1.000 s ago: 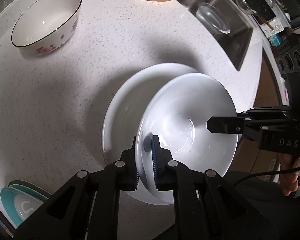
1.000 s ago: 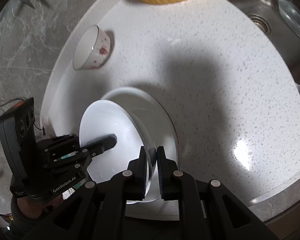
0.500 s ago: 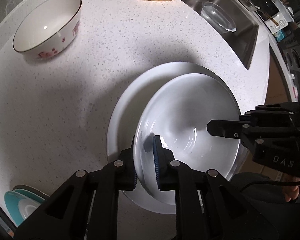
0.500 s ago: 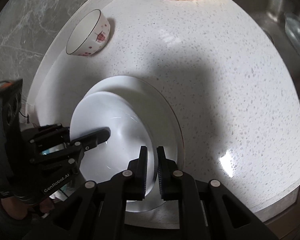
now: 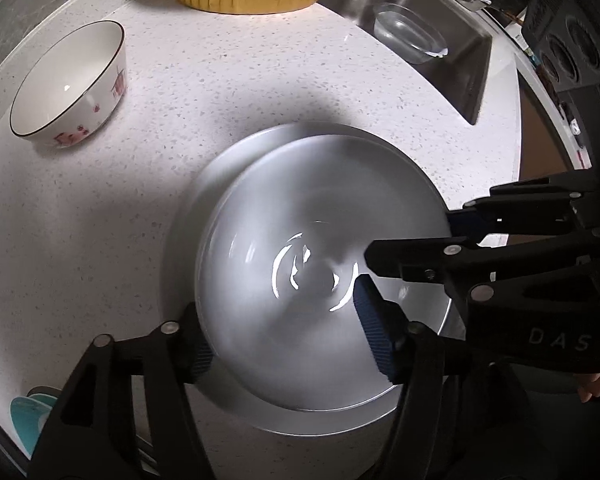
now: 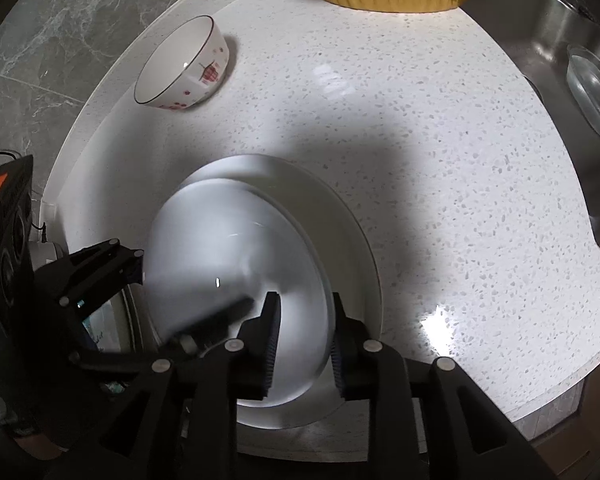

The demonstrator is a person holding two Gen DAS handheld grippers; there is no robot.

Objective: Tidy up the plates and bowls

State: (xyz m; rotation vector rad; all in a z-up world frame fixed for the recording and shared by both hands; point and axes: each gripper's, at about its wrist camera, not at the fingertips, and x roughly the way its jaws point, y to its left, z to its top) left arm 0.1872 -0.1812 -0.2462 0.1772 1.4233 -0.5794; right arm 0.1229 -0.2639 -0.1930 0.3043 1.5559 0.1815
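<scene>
Both pairs of jaws had just been opening and stood apart, each straddling the rim of the white bowl (image 5: 300,272) without pressing it. The left gripper (image 5: 284,328) and right gripper (image 6: 302,344) had set it inside the wide white plate (image 5: 236,176) below. Beyond the jaws, the flowered bowl (image 5: 68,88) sat alone on the counter (image 5: 220,80), seemingly unsorted
</scene>
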